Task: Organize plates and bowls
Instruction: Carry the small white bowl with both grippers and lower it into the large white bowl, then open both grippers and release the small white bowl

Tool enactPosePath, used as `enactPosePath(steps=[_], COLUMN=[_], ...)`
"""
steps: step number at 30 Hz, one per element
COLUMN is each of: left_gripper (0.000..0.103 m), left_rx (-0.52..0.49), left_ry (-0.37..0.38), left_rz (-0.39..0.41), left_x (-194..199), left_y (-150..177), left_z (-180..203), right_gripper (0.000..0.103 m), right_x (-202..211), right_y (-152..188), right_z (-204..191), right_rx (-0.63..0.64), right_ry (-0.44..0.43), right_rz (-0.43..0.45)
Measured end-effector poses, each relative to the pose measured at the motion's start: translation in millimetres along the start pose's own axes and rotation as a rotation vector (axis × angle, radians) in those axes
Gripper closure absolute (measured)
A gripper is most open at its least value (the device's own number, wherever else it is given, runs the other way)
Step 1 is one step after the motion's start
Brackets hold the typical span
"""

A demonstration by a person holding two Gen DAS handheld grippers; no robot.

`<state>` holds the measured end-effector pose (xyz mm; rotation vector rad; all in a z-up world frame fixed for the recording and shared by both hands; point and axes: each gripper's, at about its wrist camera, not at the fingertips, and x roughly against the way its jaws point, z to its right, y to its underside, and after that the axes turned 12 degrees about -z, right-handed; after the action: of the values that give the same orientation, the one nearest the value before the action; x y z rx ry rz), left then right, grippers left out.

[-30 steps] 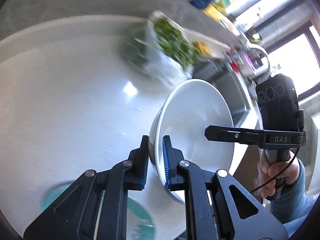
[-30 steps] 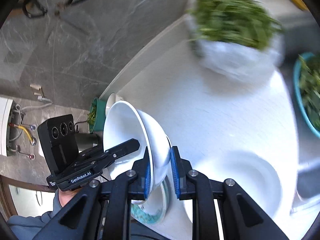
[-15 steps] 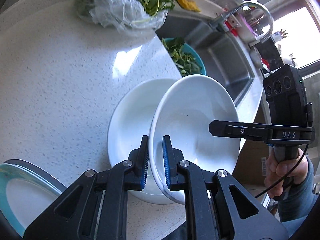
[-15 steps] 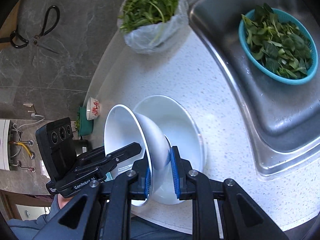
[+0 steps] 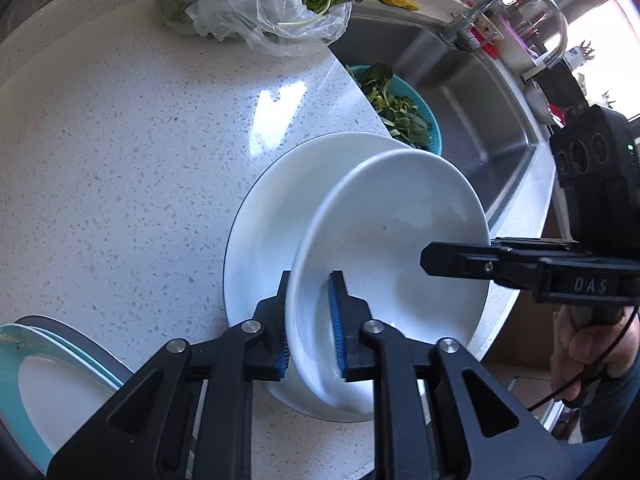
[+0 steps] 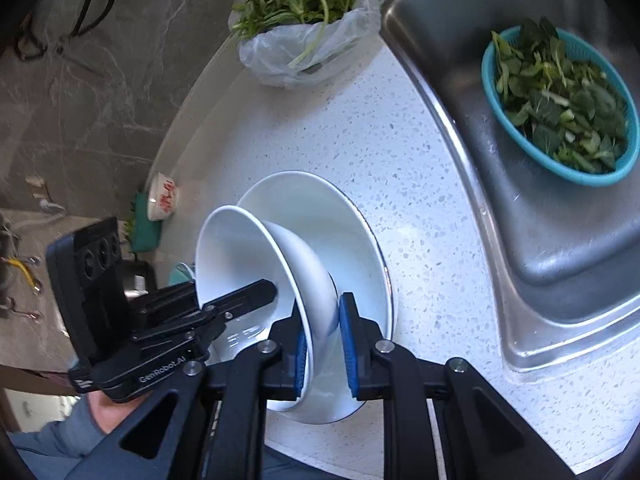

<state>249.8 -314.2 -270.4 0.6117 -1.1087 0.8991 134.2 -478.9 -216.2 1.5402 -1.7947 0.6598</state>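
Lowered since a moment ago, the white bowl point(image 5: 392, 240) now sits tilted inside the larger white plate point(image 5: 272, 216) on the counter point(image 5: 120, 160), beside the sink point(image 6: 540, 220). Its rim stands between the left gripper point(image 5: 311, 318), whose jaws are opening, and between the right gripper point(image 6: 325, 334), clamped on the opposite rim.

A second ago the tilted white ceramic bowl point(image 5: 392, 240) hung above bare speckled white table point(image 5: 120, 140), away from the wide white shallow bowl point(image 5: 272, 216). It has since travelled toward the table's sink-side edge and sunk, so its lower side now sits inside that shallow bowl. The left gripper point(image 5: 310, 320), clamped tight on the rim before, is opening its jaws, with the rim between them.
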Motion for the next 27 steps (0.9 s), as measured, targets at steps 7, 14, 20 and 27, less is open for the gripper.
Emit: enactPosePath(steps=[7, 14, 20, 27], left_gripper=[0.080, 0.044, 0.041, 0.030], left_rx=[-0.020, -0.036, -0.036, -0.016], left_ry=[-0.015, 0.037, 0.060, 0.075], left_rz=[0.009, 0.055, 0.066, 0.110], left_x=[-3.2, 3.2, 7.9, 26.2], left_y=[-4.9, -6.0, -1.8, 1.9], left_z=[3.5, 7.6, 5.9, 0.0], right_gripper=[0.084, 0.084, 0.080, 0.068], right_x=[-9.2, -6.2, -5.2, 4.9], right_y=[7.0, 9.5, 11.6, 12.9], right_z=[-26.7, -24.8, -30.8, -43.9], right_rx=[0.097, 0.079, 0.082, 0.110], right_ry=[0.233, 0.259, 0.286, 0.333], right_rz=[0.034, 0.056, 0.065, 0.095])
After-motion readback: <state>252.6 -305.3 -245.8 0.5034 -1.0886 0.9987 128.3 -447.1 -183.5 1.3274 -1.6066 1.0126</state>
